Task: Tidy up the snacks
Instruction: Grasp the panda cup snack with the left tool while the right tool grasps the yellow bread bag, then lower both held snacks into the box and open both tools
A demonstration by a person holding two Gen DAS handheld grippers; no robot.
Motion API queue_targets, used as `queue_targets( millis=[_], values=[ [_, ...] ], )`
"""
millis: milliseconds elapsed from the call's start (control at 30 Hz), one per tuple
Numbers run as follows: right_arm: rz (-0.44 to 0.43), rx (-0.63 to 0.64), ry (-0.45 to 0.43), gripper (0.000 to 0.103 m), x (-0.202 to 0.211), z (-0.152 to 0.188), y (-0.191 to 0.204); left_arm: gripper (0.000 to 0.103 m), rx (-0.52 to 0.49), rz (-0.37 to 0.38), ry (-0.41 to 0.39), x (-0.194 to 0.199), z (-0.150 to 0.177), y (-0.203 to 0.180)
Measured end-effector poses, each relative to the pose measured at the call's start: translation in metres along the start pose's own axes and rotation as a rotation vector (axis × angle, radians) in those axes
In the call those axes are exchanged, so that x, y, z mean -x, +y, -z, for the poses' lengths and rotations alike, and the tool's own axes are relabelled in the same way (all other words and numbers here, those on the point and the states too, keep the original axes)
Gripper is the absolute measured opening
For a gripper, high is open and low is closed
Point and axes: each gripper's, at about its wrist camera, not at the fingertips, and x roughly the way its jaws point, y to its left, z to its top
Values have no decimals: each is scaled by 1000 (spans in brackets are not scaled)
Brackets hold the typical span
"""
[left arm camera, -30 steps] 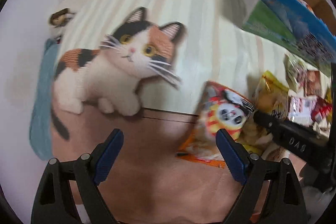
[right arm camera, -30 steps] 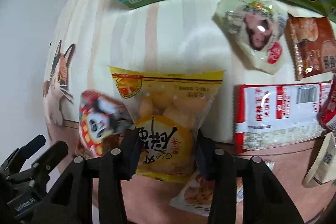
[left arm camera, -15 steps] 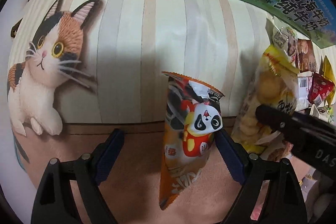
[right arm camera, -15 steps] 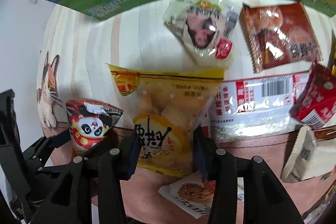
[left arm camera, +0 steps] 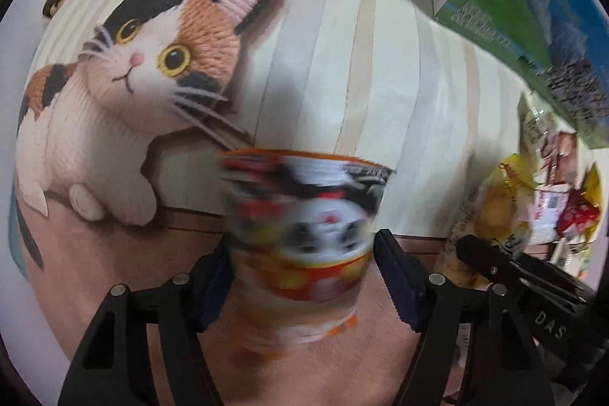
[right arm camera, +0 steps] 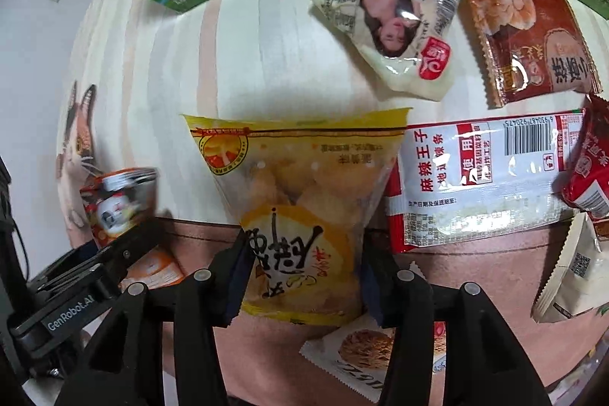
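The left gripper (left arm camera: 300, 276), jaws just narrowed, is now lowered around the panda packet (left arm camera: 304, 227), pad contact unclear; the right gripper (right arm camera: 300, 276), jaws just widened, is seen straddling the yellow bag (right arm camera: 297, 215) at lower centre.

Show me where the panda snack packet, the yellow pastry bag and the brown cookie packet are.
panda snack packet (left arm camera: 304, 219): left wrist view, on the panda print.
yellow pastry bag (right arm camera: 300, 200): right wrist view, on its clear middle.
brown cookie packet (right arm camera: 533, 44): right wrist view, on its front face.

Panda snack pkt (left arm camera: 304, 227) motion-blurred
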Motion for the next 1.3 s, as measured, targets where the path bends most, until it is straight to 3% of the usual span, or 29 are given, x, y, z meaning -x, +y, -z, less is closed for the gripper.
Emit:
queue_targets(
  millis=[100, 167, 400, 667, 800, 933, 1133, 1300],
  values=[
    [39, 28, -8, 55, -6, 3, 13, 62, -24, -48, -18, -1, -1, -15],
    [47, 49, -21, 50, -4, 6, 21, 48, -39, -69, -37, 4, 2, -20],
    [-39, 44, -62, 41, 15, 20, 29, 45, -15, -12, -74, 41, 10, -29],
    [-159, 61, -170, 40, 96, 13, 23, 45, -7, 140, -192, 131, -5, -55],
    [-207, 60, -238, 40, 155, -6, 8, 45, -46, 230, -237, 186, -50, -70],
    [-215, 71, -302, 40, 210, -38, 3, 45, -99, 255, -234, 212, -82, -99],
    [-181, 67, -311, 40, 245, -110, -16, 45, -128, 229, -163, 198, -161, -138],
    [-188, 16, -240, 40, 224, -170, -26, 45, -106, 188, -68, 166, -215, -147]
  ],
)
